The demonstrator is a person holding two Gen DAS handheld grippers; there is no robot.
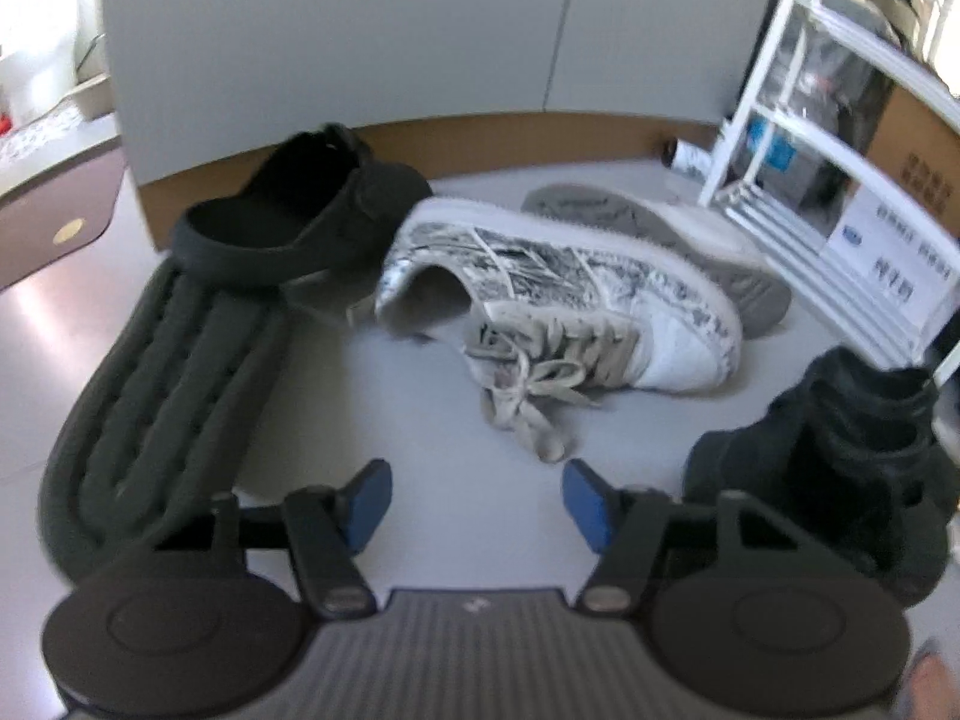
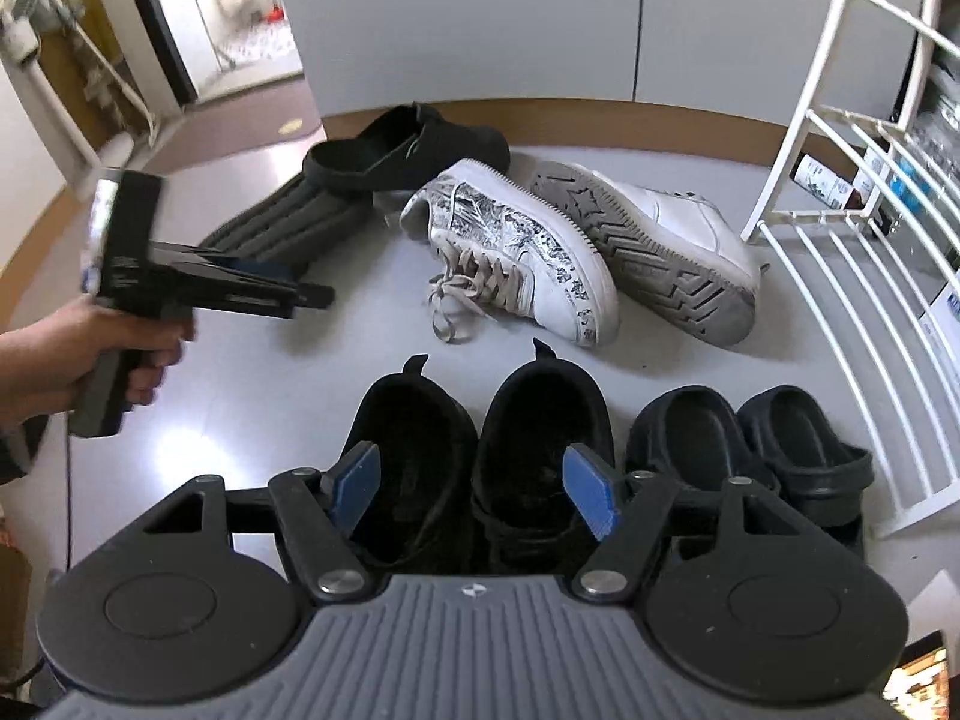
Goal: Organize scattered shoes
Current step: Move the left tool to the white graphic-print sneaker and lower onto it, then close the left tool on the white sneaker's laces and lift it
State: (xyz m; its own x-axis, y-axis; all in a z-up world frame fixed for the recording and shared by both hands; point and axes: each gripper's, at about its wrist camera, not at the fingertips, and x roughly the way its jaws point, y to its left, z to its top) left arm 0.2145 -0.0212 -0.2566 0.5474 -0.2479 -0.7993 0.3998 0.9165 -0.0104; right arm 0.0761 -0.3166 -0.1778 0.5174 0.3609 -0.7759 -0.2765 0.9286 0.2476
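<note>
Right claw: pads apart, empty, over paired black shoes beside paired dark clogs on floor. Left claw: apart, empty, above bare floor. Ahead, patterned sneaker on its side; white sneaker sole-up; black mule on upturned ribbed sole. Suggest: pinch patterned sneaker's heel collar, clear of laces. Left view blurred; rack cut off.
</note>
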